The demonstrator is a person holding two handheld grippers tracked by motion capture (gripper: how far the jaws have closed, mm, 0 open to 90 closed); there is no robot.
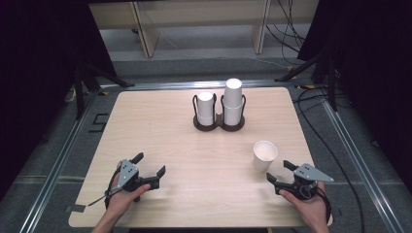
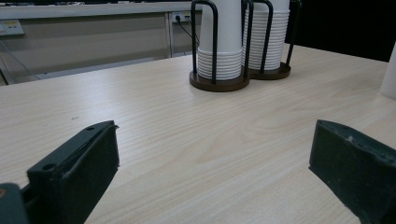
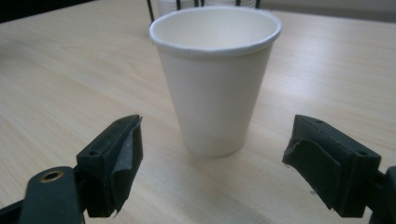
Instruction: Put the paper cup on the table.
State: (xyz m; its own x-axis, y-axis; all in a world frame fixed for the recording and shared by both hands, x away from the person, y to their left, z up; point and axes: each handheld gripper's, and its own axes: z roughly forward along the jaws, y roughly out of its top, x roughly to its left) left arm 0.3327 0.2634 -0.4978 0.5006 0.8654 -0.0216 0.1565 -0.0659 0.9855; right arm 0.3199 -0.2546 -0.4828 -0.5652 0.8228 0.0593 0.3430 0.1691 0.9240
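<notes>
Jaws of the right gripper (image 1: 280,171) stand wide open and empty, just before the white tapered paper cup (image 3: 215,79), which stands upright on the pale wooden worktop (image 1: 160,126). I think a soft squeeze low on its thin smooth wall avoids crushing. Left gripper (image 1: 149,164) is also open, empty.

Your left gripper view cuts the cup stacks (image 2: 219,42) off at the top edge and leaves a mere sliver of the loose cup (image 2: 390,70) at the right edge. Your right gripper view crops the holder (image 3: 152,11) to a few wires.
</notes>
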